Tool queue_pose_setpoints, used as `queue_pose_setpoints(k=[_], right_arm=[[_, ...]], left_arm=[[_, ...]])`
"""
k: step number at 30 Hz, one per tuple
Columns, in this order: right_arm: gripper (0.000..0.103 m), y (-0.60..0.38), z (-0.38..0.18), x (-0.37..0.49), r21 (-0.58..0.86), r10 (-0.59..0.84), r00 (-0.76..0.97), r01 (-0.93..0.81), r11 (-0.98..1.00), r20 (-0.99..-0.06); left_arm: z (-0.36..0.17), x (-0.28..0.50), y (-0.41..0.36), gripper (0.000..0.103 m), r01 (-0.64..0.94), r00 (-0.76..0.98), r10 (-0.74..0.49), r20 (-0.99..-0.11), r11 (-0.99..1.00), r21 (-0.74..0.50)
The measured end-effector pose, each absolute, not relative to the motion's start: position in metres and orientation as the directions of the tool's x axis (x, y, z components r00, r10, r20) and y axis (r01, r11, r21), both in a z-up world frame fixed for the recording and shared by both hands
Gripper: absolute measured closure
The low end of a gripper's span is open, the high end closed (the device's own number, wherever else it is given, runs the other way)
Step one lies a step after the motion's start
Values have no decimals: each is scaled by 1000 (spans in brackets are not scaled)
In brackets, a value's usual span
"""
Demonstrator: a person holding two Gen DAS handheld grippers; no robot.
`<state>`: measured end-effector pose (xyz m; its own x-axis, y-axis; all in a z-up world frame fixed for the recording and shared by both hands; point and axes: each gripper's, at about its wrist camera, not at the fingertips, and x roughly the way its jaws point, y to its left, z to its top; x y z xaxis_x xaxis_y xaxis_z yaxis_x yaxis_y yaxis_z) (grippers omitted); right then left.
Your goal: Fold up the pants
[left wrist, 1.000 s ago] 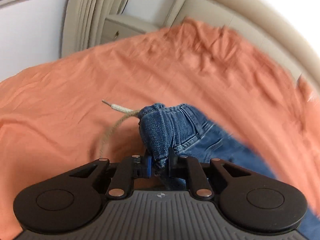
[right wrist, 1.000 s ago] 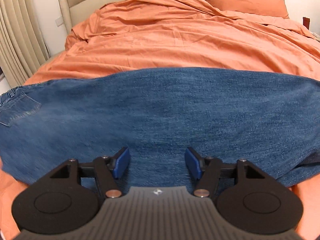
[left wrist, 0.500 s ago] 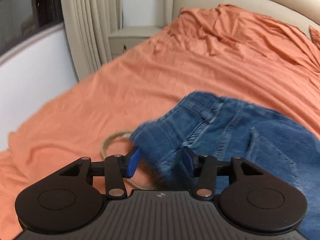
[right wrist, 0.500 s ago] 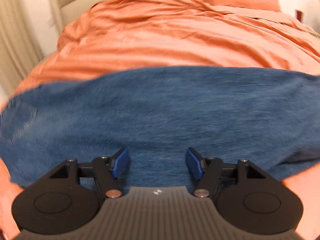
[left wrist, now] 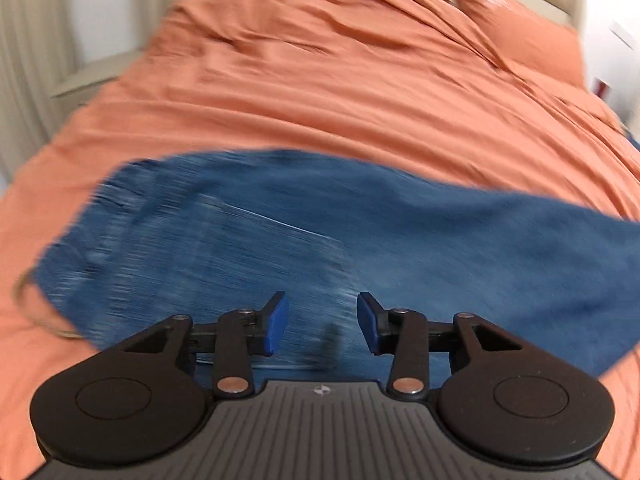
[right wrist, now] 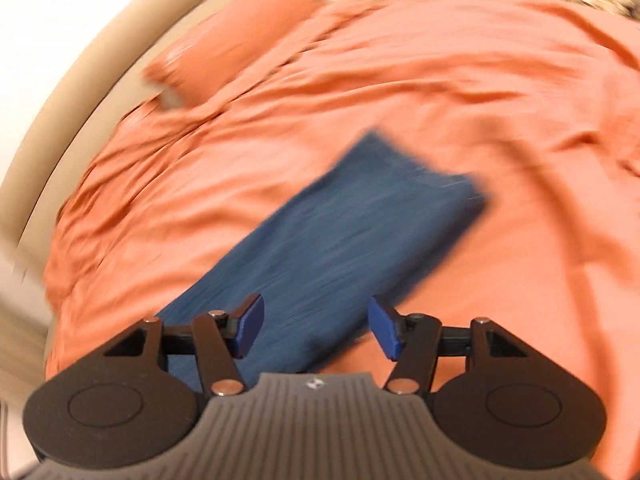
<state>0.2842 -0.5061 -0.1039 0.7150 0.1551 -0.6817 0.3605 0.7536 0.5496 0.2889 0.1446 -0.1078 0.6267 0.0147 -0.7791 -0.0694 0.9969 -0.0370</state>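
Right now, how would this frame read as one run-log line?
left claw: open, empty | right claw: open, empty | jeans: flat on orange bedding | views: motion-blurred

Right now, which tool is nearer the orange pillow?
Hard to say; probably right. The right tool points up the jeans' leg towards the pillow. The left tool faces it across the jeans' wide part.

left wrist: low over bed (left wrist: 320,80) | right wrist: same | shared: pants (left wrist: 280,240)
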Motion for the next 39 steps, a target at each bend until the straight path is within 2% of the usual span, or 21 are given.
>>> queue_pose_setpoints(k=[4, 6, 9, 12, 15, 16, 17, 20, 23, 26, 30, 31, 33, 34, 35, 39], right_arm=[[46, -572, -132, 276, 646, 182, 727, 431, 630, -662], [46, -593, -148, 276, 675, 175, 739, 457, 580, -651], [47, -609, -174, 283, 744, 218, 763, 454, 491, -609], [53, -614, -191, 295, 776, 235, 786, 426, 466, -572], [79, -617, -206, 302, 796, 252, 793, 417, 438, -554], [92, -618, -209, 302, 803, 257, 793, 422, 422, -552], [99, -621, -209, 307, 808, 261, 795, 422, 410, -548], [103, -620, -172, 312, 789, 248, 830, 318, 525, -499], [103, -607, -140, 322, 635, 188, 807, 272, 723, -560], [103, -608, -163, 331, 550, 149, 732, 346, 760, -665], [103, -605, -185, 331, 515, 130, 701, 373, 772, -702], [100, -604, -182, 331, 505, 126, 697, 371, 780, -706], [86, -601, -170, 331, 467, 113, 683, 360, 808, -722], [73, -600, -165, 332, 440, 99, 678, 353, 826, -729], [67, -599, -159, 330, 403, 72, 675, 347, 847, -734], [65, -605, -136, 320, 388, 83, 678, 311, 868, -730]], left_arm=[[-125, 297, 120, 55, -1, 584, -19, -811, 1000, -24], [-134, 301, 118, 60, -16, 548, -17, -837, 999, -31], [-146, 305, 117, 60, -30, 527, 6, -850, 999, -11], [-153, 308, 117, 60, -52, 512, 13, -859, 999, -16], [-158, 312, 117, 61, -64, 503, 21, -864, 998, -13], [-158, 315, 116, 61, -60, 498, 26, -867, 998, -5], [-159, 316, 114, 62, -52, 493, 30, -869, 999, 4], [-163, 324, 111, 65, -27, 476, 39, -879, 999, 30], [-167, 330, 112, 69, -22, 466, 46, -884, 999, 40], [-170, 335, 115, 82, -41, 457, 79, -886, 997, 68], [-167, 338, 115, 82, -36, 451, 86, -888, 996, 78], [-164, 337, 113, 82, -26, 459, 92, -884, 996, 90], [-155, 331, 106, 80, -1, 477, 85, -875, 995, 96], [-151, 330, 104, 80, 14, 488, 73, -870, 996, 91], [-145, 330, 100, 80, 32, 499, 56, -865, 996, 82], [-120, 338, 71, 80, 147, 551, -33, -834, 988, 57]])
